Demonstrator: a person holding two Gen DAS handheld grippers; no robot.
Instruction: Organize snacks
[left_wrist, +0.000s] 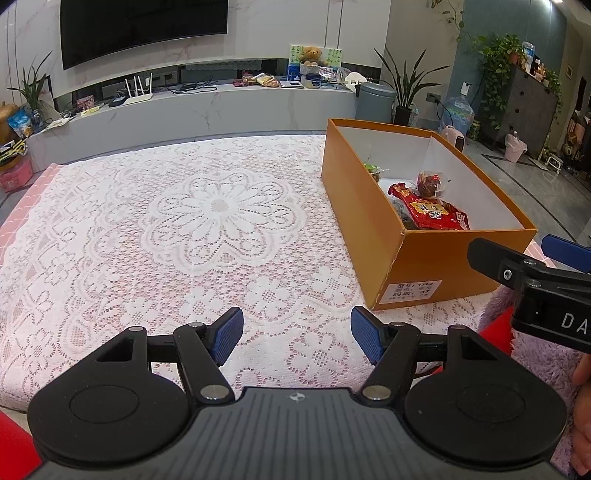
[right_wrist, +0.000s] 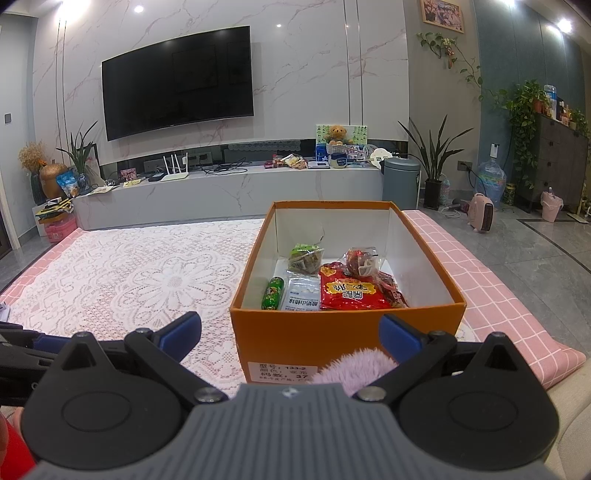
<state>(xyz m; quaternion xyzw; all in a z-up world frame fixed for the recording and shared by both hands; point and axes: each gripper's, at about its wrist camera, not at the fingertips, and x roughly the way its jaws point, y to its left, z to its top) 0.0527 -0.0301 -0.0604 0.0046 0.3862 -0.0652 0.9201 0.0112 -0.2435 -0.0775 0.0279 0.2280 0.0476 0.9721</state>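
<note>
An orange cardboard box (right_wrist: 343, 334) with a white inside stands on the lace-covered table (right_wrist: 140, 280). It holds a red snack bag (right_wrist: 351, 293), a clear pack of dark red snacks (right_wrist: 360, 262), a green triangular pack (right_wrist: 304, 258), a white packet (right_wrist: 301, 299) and a green tube (right_wrist: 272, 293). The box (left_wrist: 369, 206) sits at the right in the left wrist view. My left gripper (left_wrist: 297, 334) is open and empty over bare lace. My right gripper (right_wrist: 290, 334) is open and empty before the box's near wall; it shows in the left wrist view (left_wrist: 517, 258).
A pink checked cloth (right_wrist: 491, 295) lies under the lace, showing at the table's right edge. A fuzzy lilac sleeve (right_wrist: 351, 367) sits below the right gripper. Beyond the table are a TV bench (right_wrist: 229, 192) with clutter, a grey bin (right_wrist: 400, 182) and plants.
</note>
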